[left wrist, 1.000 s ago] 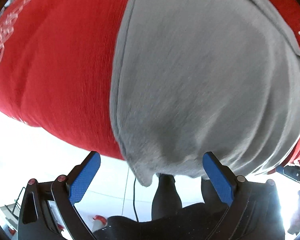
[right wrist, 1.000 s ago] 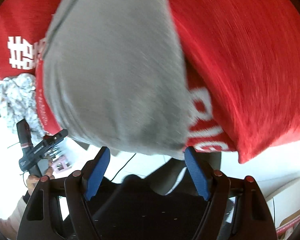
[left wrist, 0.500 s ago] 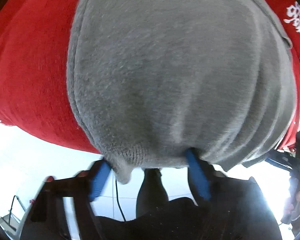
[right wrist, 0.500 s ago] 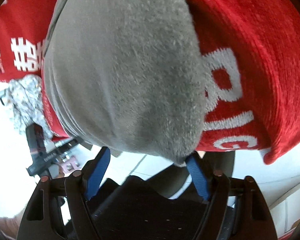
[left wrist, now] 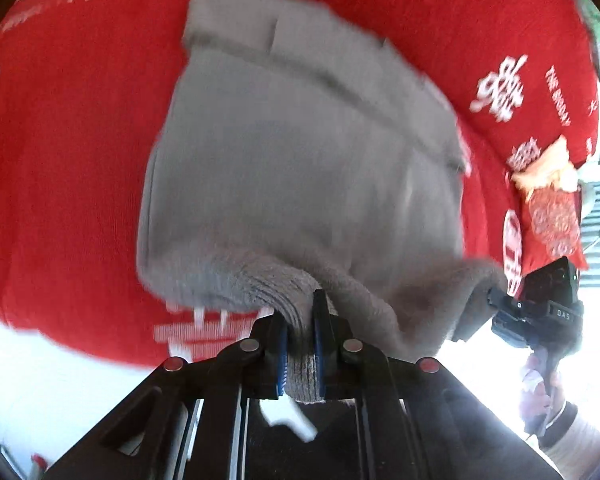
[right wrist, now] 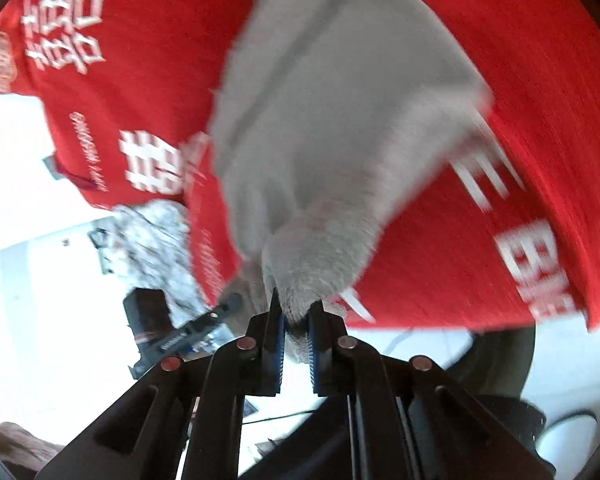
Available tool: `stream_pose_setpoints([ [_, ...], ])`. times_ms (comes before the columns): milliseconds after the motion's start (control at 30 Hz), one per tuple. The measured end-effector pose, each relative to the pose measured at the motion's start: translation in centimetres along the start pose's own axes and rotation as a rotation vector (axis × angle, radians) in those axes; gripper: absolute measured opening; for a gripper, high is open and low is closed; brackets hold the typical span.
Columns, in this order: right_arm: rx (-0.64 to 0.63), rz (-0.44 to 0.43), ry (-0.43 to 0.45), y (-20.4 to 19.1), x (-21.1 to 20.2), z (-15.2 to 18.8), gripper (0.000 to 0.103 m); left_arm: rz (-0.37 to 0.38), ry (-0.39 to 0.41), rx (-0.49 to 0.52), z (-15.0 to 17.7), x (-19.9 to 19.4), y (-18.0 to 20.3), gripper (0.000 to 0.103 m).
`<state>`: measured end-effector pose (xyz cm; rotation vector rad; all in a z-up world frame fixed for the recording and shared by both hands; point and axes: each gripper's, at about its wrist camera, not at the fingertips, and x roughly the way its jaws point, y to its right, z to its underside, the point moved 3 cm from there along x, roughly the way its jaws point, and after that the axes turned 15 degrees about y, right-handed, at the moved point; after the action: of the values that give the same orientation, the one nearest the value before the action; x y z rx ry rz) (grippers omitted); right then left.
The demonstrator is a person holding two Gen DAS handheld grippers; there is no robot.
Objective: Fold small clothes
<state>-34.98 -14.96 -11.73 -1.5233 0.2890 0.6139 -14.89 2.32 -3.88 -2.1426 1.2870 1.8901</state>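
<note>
A small grey knit garment (left wrist: 300,152) lies on a red cloth (left wrist: 60,160) printed with white characters. My left gripper (left wrist: 300,316) is shut on the garment's near ribbed edge, which bunches up between the blue pads. In the right wrist view the same grey garment (right wrist: 332,120) rises toward me, and my right gripper (right wrist: 296,320) is shut on its other near corner. Both pinched corners are lifted off the red cloth (right wrist: 540,140). The right gripper (left wrist: 536,308) with its hand also shows at the right edge of the left wrist view.
A white patterned garment (right wrist: 156,240) lies at the red cloth's left edge in the right wrist view. An orange and red item (left wrist: 548,200) sits on the cloth at the right of the left wrist view. Bright white floor lies beyond the cloth's near edge.
Both grippers went from open around the garment's near edge to shut on it. Both have risen and pulled back, lifting the grey edge off the red cloth.
</note>
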Motion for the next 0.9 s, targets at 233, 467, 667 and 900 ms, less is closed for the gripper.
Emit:
stream_pose_setpoints([
  [233, 0.030, -0.017, 0.099, -2.7, 3.6, -9.3, 0.011, -0.109, 0.133, -0.030, -10.2, 3.4, -1.2, 0.012],
  [467, 0.132, 0.050, 0.146, -2.4, 6.3, -15.0, 0.015, -0.239, 0.138, -0.029, -13.8, 3.7, -4.0, 0.043],
  [667, 0.073, 0.141, 0.152, -2.1, 5.5, -16.7, 0.059, -0.320, 0.190, 0.110, -14.7, 2.6, -3.0, 0.082],
  [900, -0.277, 0.392, 0.098, -4.2, 5.9, -17.2, 0.068, -0.352, 0.052, 0.223, -14.4, 5.8, -2.0, 0.082],
])
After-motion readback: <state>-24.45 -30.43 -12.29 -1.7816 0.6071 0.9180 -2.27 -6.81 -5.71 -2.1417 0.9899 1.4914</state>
